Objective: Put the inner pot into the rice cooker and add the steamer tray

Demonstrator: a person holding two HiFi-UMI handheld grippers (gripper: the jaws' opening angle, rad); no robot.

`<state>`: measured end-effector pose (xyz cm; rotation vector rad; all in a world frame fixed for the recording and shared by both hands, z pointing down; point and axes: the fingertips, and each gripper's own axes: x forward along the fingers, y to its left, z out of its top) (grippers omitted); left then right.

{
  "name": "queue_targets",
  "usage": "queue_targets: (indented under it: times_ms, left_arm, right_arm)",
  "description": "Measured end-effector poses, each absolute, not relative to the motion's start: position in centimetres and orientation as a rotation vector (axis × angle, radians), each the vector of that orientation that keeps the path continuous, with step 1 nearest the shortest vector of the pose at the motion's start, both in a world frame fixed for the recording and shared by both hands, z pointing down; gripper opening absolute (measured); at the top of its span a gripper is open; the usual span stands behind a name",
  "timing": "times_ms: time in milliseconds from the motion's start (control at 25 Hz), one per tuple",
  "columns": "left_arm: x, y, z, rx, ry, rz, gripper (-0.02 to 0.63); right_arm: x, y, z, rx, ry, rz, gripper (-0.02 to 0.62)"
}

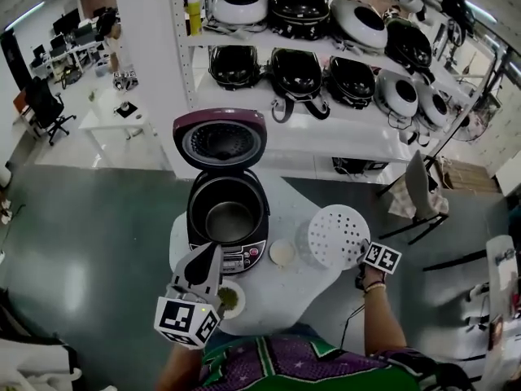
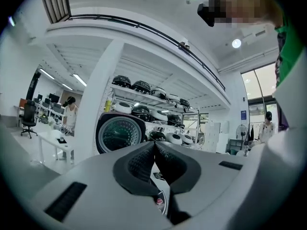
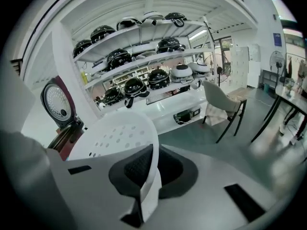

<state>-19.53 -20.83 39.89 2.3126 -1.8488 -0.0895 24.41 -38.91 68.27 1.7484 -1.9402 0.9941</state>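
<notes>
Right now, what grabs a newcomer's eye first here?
The open black rice cooker with maroon lid raised sits centre on the round white table, metal inner pot inside. Right of it, the right gripper is shut on the edge of a white perforated round steamer tray. Behind stand white shelves packed with more cookers.

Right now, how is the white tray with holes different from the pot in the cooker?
The steamer tray is white, shallow and full of holes; the inner pot is dark, deep and solid. The tray is pinched by the right gripper beside the rice cooker; the pot sits inside it. Both are round.
</notes>
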Motion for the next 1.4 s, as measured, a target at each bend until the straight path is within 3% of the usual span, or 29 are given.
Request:
queue_targets:
  times_ms: [400, 760, 1400]
  left_arm:
    - [-28.0, -17.4, 38.6, 2.346, -1.843, -0.11, 0.021]
    - [-31.2, -15.6, 38.5, 2.312, -1.885, -0.115, 0.021]
    - [-32.8, -12.8, 40.0, 2.04, -2.131, -0.098, 0.021]
  right_arm:
    - [15.6, -35.9, 59.5, 1.782, -2.059, 0.927, 0.017]
    - [6.4, -36.3, 54.8, 1.63, -2.204, 0.94, 0.016]
    - [-10.1, -43.1, 56.7, 1.12, -2.348, 0.838, 0.017]
